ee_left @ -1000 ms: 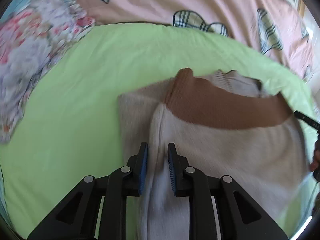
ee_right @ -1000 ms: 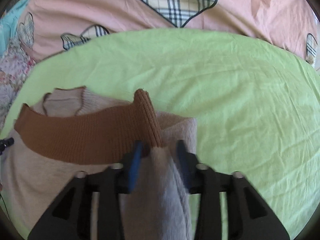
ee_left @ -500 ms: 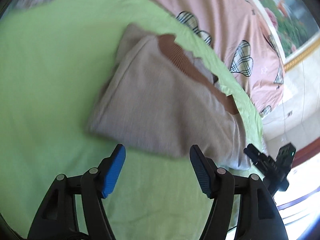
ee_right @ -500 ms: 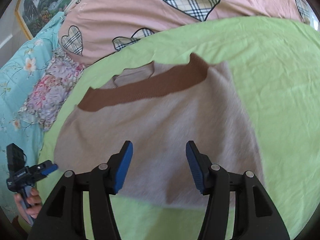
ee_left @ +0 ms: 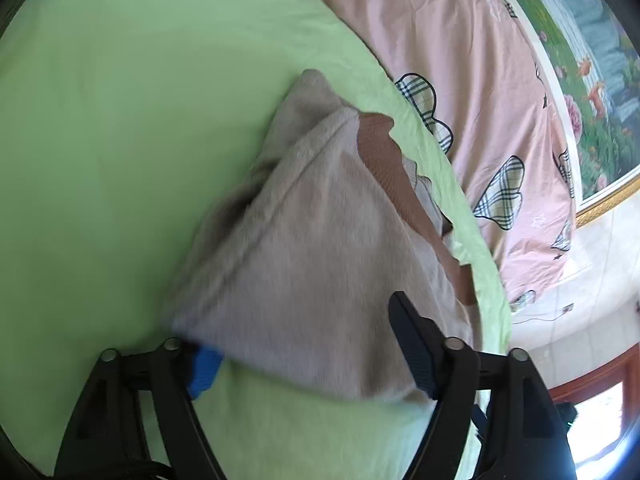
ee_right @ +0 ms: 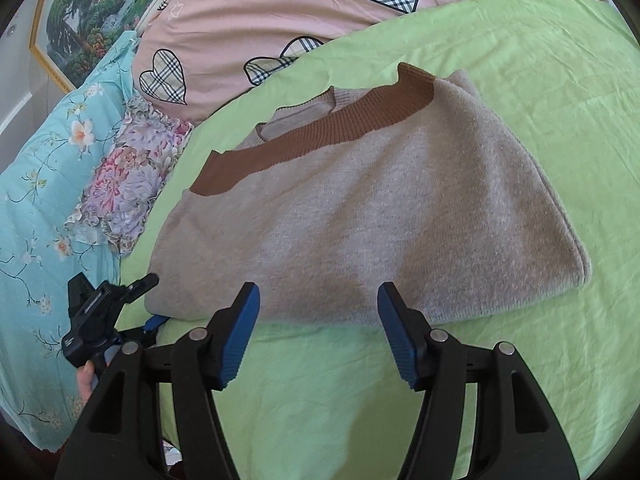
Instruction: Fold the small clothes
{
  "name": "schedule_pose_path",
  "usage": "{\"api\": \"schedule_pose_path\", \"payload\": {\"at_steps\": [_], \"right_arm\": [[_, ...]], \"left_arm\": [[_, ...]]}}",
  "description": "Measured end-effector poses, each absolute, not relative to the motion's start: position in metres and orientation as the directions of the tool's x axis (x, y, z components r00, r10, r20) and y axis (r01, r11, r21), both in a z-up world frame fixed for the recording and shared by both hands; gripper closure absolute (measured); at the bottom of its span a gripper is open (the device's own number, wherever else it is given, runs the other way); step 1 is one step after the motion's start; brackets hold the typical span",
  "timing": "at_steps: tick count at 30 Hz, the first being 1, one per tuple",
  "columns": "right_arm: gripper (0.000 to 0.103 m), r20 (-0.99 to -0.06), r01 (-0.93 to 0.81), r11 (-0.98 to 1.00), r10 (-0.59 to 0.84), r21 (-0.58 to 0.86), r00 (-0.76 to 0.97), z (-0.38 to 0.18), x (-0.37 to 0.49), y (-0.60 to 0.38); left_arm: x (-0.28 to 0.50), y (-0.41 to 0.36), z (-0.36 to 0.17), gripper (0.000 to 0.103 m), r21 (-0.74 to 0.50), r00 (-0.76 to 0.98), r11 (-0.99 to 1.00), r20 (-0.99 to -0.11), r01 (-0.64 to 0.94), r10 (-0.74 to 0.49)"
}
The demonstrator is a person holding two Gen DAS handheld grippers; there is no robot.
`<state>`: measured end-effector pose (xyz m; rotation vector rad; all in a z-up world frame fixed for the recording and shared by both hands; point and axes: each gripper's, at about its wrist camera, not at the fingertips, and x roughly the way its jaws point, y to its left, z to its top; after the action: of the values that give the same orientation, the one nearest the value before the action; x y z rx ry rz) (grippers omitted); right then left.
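Note:
A folded beige knit sweater (ee_right: 360,216) with a brown ribbed band (ee_right: 320,136) lies flat on the green sheet (ee_right: 540,64). My right gripper (ee_right: 318,312) is open, its blue pads just short of the sweater's near edge, holding nothing. In the left wrist view the sweater (ee_left: 320,248) fills the middle. My left gripper (ee_left: 304,344) is open wide at the sweater's near left corner, and the cloth edge covers part of the left pad. The left gripper also shows in the right wrist view (ee_right: 108,300), at the sweater's left corner.
A pink quilt with plaid hearts (ee_right: 248,20) lies behind the green sheet. A floral cloth (ee_right: 128,180) and a turquoise flowered blanket (ee_right: 36,200) lie at the left. A framed landscape picture (ee_right: 80,12) hangs on the wall. The bed's edge and a window (ee_left: 592,412) show at right.
Both grippers let go of the sweater, opened and drew back. The left gripper has since come closer to the sweater's near left corner. The sweater lies folded flat.

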<state>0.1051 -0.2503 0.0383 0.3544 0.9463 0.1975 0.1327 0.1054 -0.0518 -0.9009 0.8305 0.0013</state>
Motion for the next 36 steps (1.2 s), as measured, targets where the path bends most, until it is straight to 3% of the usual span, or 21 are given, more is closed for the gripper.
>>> {"api": "schedule_pose_path", "payload": {"at_steps": [1,2,5,9,12,14,16,17,20,21,27,31,33,36], "right_arm": [[0.041,-0.754,-0.011,0.924,0.320,0.383,0.574,0.039,0.104,-0.249],[0.041,-0.751,-0.015,0.922,0.323,0.386,0.576,0.041,0.104,-0.248],[0.041,-0.746,-0.029,0.922,0.329,0.385,0.579,0.044,0.103,-0.243],[0.041,-0.738,-0.025,0.919,0.332,0.394,0.587,0.047,0.102,-0.246],[0.041,-0.735,-0.018,0.916,0.333,0.400,0.590,0.047,0.104,-0.249],[0.041,-0.741,-0.017,0.914,0.339,0.405,0.580,0.044,0.110,-0.249],[0.041,-0.742,-0.025,0.911,0.350,0.411,0.571,0.044,0.114,-0.247],[0.041,-0.740,-0.034,0.908,0.361,0.417,0.567,0.045,0.117,-0.246],[0.040,-0.741,-0.050,0.911,0.365,0.410,0.564,0.048,0.124,-0.244],[0.040,-0.742,-0.051,0.910,0.366,0.411,0.562,0.049,0.127,-0.245],[0.037,-0.730,-0.071,0.882,0.428,0.466,0.533,0.046,0.157,-0.256],[0.031,-0.728,-0.103,0.832,0.530,0.545,0.434,0.037,0.201,-0.256],[0.028,-0.708,-0.116,0.789,0.596,0.603,0.378,0.035,0.223,-0.252],[0.016,-0.663,-0.168,0.725,0.683,0.668,0.306,0.036,0.259,-0.241]], "left_arm": [[0.138,0.105,-0.052,0.088,-0.678,0.700,0.661,-0.640,-0.322,-0.316],[0.143,0.107,-0.055,0.090,-0.678,0.688,0.668,-0.643,-0.307,-0.337],[0.137,0.119,-0.054,0.093,-0.732,0.699,0.618,-0.601,-0.287,-0.387],[0.117,0.135,-0.030,0.097,-0.708,0.734,0.661,-0.583,-0.249,-0.348],[0.118,0.136,-0.042,0.097,-0.669,0.700,0.692,-0.630,-0.270,-0.336],[0.119,0.131,-0.055,0.094,-0.680,0.683,0.670,-0.641,-0.297,-0.349],[0.120,0.128,-0.063,0.076,-0.693,0.678,0.646,-0.644,-0.320,-0.355],[0.120,0.128,-0.065,0.074,-0.703,0.681,0.637,-0.635,-0.315,-0.364],[0.129,0.125,-0.058,0.083,-0.676,0.688,0.677,-0.640,-0.293,-0.342],[0.131,0.123,-0.053,0.096,-0.665,0.692,0.693,-0.639,-0.278,-0.335],[0.139,0.086,-0.003,0.097,-0.566,0.729,0.812,-0.616,-0.146,-0.298],[0.153,0.037,0.022,0.097,-0.514,0.725,0.858,-0.592,-0.004,-0.351],[0.160,0.007,0.024,0.097,-0.463,0.700,0.884,-0.612,0.059,-0.367],[0.171,-0.041,0.013,0.097,-0.356,0.651,0.924,-0.670,0.140,-0.357]]}}
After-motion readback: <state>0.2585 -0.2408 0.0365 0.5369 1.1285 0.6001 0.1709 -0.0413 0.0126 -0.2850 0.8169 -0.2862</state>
